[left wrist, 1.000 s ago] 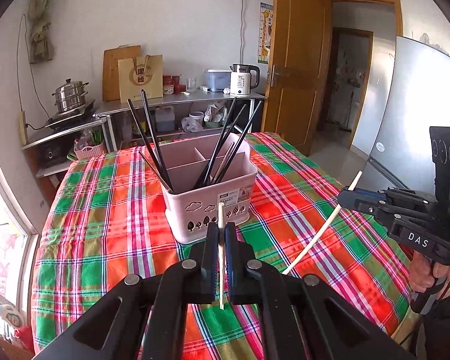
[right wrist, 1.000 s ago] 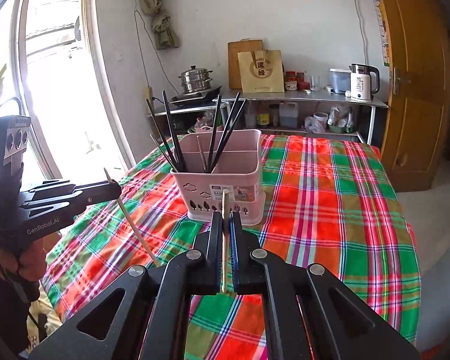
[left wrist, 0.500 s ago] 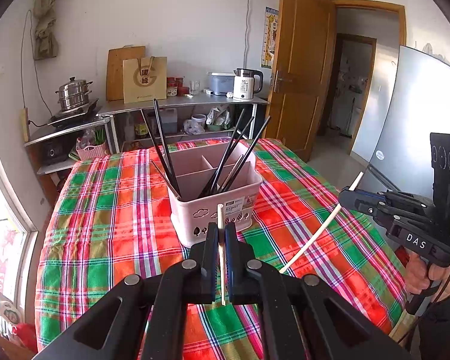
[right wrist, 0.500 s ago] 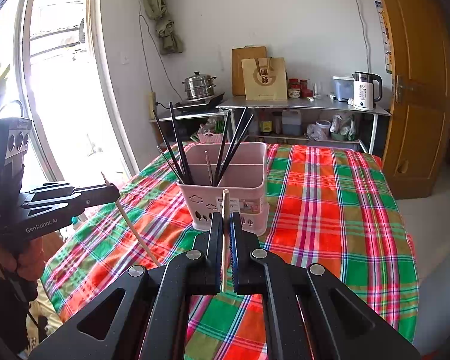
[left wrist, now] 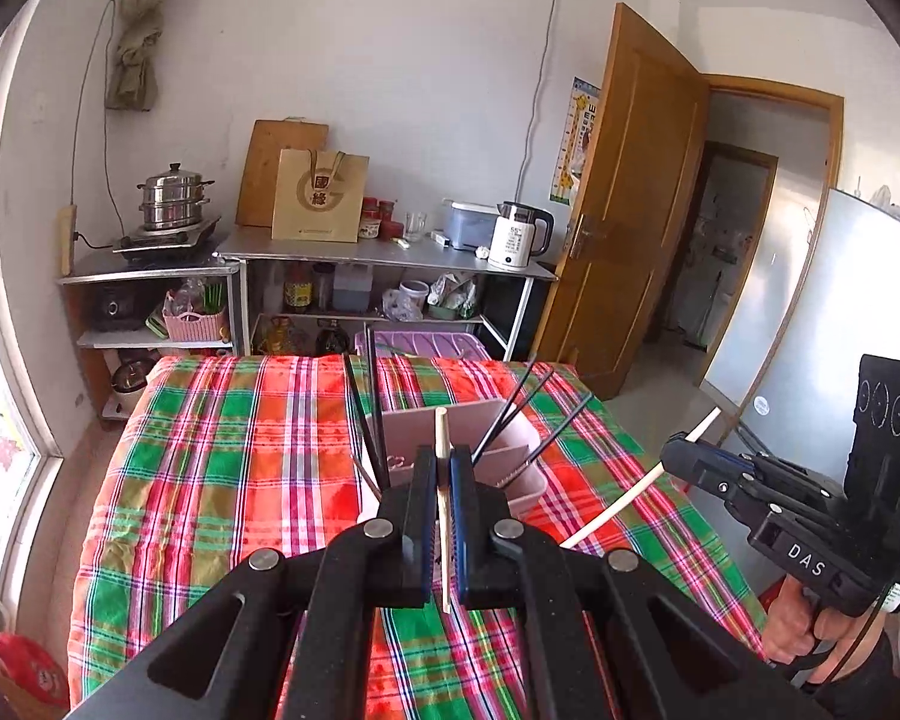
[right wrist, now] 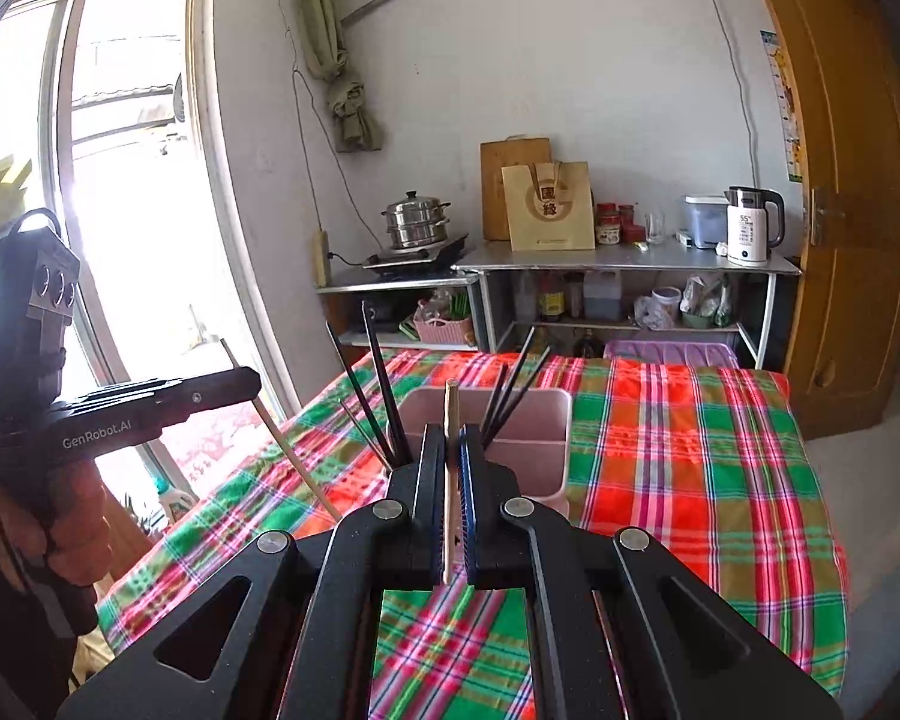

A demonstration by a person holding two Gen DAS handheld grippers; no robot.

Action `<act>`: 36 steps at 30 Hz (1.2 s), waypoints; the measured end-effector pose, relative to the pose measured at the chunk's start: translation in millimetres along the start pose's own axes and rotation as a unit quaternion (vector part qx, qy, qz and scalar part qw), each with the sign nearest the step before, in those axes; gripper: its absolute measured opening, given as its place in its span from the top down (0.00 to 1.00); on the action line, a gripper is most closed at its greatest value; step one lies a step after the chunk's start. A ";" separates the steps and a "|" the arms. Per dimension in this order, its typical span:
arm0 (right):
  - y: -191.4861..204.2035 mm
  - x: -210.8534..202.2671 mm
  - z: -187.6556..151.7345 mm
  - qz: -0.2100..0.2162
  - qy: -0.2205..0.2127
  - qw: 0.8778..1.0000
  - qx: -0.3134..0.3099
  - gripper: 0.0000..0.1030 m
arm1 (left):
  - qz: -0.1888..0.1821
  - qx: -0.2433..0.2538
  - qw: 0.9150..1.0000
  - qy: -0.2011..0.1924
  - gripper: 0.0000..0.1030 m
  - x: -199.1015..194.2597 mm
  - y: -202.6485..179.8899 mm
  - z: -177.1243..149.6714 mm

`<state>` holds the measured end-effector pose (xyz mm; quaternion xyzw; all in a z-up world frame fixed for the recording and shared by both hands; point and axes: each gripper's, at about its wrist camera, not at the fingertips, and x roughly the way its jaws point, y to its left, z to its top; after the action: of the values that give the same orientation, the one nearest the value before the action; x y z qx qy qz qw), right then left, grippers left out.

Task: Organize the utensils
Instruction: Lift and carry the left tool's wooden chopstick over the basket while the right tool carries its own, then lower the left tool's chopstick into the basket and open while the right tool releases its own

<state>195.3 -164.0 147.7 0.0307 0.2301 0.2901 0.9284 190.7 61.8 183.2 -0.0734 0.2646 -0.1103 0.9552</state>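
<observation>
- Plaid cloth in red, green and white covers the desk (left wrist: 222,480), which fills the lower middle of both wrist views.
- Pale pink plastic utensil caddy with inner dividers (right wrist: 528,426) stands upright on the desk, at centre frame in both views and partly hidden behind the fingers.
- Several thin black chopsticks (right wrist: 378,384) stand tilted in the caddy: one group leans left in the left-hand section, another group (left wrist: 510,414) leans right in a section further right.
- Left gripper (left wrist: 444,516): black fingers clamped together on a pale wooden chopstick (left wrist: 442,480). The stick runs along the gap and its tip pokes out past the fingertips, overlapping the caddy in the picture.
- Same left gripper seen from the right wrist view, at left of frame (right wrist: 234,384); its chopstick slants down to the right, with the lower end above the cloth edge.
- Right gripper (right wrist: 450,480): fingers likewise clamped on a second pale wooden chopstick (right wrist: 450,450), tip projecting in front of the caddy.
- Same right gripper seen from the left wrist view, at right of frame (left wrist: 684,456); its stick slants down to the left over the desk.
- A person's hand (left wrist: 792,624) grips the right handle at lower right.
- Both held sticks are off the desk and outside the caddy.
- Background: steel steamer pot (left wrist: 171,198), white electric kettle (left wrist: 519,237) on metal shelving, wooden door (left wrist: 630,210).
</observation>
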 end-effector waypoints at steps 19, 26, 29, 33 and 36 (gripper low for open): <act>5.1 54.9 21.5 -0.011 -0.011 1.000 0.005 0.96 | 0.010 -0.007 1.000 -0.024 0.96 46.6 19.3 32.5; 1.5 72.4 10.8 -0.013 0.017 1.000 0.006 0.96 | 0.009 -0.008 1.000 0.014 0.96 76.4 24.9 14.0; 2.7 79.8 7.5 -0.016 0.029 0.999 0.003 0.96 | 0.009 -0.005 1.000 0.024 0.96 86.6 24.5 9.0; 3.2 90.0 1.5 -0.017 0.045 0.999 0.000 0.96 | 0.010 -0.003 0.999 0.035 0.96 97.2 25.1 4.2; 2.4 96.0 -3.3 -0.020 0.057 0.998 -0.002 0.96 | 0.012 -0.001 0.999 0.046 0.96 104.5 26.6 0.2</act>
<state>262.2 -109.1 106.0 0.0074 0.2829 0.2734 0.9193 282.7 61.4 127.0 -0.0657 0.3092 -0.1021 0.9432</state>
